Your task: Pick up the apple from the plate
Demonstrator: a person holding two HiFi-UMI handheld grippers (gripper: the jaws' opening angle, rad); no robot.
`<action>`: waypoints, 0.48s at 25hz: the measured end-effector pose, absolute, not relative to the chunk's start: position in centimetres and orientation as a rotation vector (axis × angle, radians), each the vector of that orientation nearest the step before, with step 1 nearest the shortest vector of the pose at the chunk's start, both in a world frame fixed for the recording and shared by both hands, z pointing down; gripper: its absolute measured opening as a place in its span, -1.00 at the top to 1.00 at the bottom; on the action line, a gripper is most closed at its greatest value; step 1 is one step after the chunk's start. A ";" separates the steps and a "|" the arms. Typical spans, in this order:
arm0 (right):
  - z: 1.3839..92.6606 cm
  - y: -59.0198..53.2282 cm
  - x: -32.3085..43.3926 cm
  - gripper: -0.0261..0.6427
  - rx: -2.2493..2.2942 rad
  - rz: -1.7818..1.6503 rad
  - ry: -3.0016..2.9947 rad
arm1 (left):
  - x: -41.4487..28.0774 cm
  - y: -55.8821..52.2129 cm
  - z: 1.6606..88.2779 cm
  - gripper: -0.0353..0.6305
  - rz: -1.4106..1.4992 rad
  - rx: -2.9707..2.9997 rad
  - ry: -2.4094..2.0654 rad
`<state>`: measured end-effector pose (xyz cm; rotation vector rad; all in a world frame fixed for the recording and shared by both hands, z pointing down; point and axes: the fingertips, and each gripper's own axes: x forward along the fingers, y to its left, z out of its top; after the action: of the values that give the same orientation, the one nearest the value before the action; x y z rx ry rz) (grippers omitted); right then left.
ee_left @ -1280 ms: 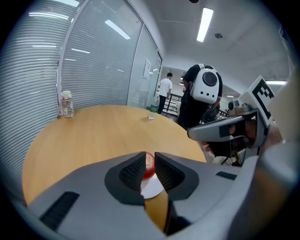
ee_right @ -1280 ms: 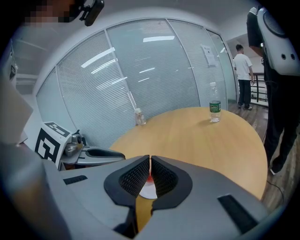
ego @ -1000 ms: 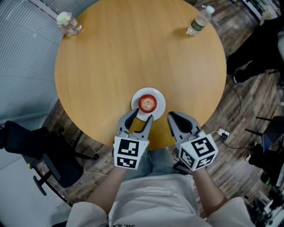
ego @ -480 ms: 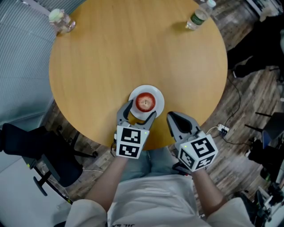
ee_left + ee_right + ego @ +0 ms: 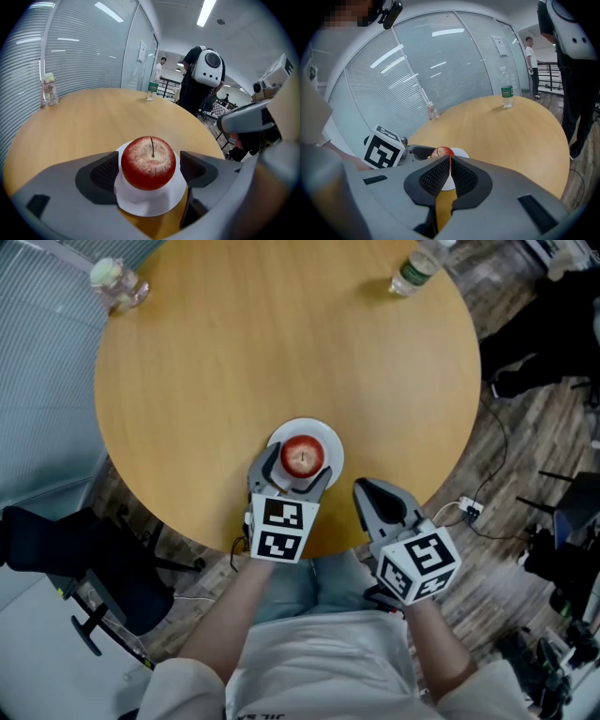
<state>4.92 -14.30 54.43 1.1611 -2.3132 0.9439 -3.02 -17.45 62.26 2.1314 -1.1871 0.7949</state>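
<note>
A: Apple (image 5: 148,162) location?
B: Upright on the white plate (image 5: 330,441), near the round table's (image 5: 234,352) front edge, between the left gripper's (image 5: 150,169) jaws.
A: Jaw state?
B: Opening, spread wide either side. One pad sits just beside the skin; contact uncertain.
A: Right gripper (image 5: 449,177)?
B: Pads pressed together, nothing between, near the plate.

No word or number is reading clearly. At the far edge of the table (image 5: 281,352) the water bottle (image 5: 415,270) is wearing a green label (image 5: 506,90) too small to read, and the sheet (image 5: 141,51) on the glass wall (image 5: 93,47) beyond is blurring out. The left gripper (image 5: 298,465) and right gripper (image 5: 367,488) are carrying square markers (image 5: 281,529), not letters.
</note>
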 end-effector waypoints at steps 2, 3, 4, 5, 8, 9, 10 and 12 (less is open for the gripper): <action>54.5 -14.2 5.0 0.82 1.166 0.946 -2.310 | -3.0 -17.4 62.5 -0.34 0.804 2.132 -1.180; 54.6 -14.2 5.1 0.82 1.167 0.948 -2.310 | -2.9 -17.4 62.7 -0.34 0.805 2.129 -1.178; 54.6 -14.2 5.1 0.82 1.166 0.950 -2.310 | -2.8 -17.4 62.8 -0.34 0.803 2.125 -1.178; 54.7 -14.2 5.2 0.82 1.166 0.952 -2.309 | -2.8 -17.5 62.9 -0.34 0.803 2.121 -1.179; 54.8 -14.2 5.3 0.82 1.168 0.958 -2.305 | -2.8 -17.7 63.1 -0.29 0.821 2.114 -1.196; 54.8 -14.2 5.3 0.82 1.169 0.960 -2.304 | -2.8 -17.7 63.1 -0.27 0.825 2.114 -1.199; 54.8 -14.1 5.3 0.82 1.168 0.961 -2.304 | -2.8 -17.8 63.1 -0.27 0.828 2.116 -1.200; 54.9 -14.1 5.4 0.82 1.167 0.961 -2.304 | -2.8 -17.8 63.1 -0.26 0.832 2.120 -1.197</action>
<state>5.37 -14.08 54.87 1.1674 -2.3043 0.9609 -2.77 -17.81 63.14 2.1197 -1.1968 0.8321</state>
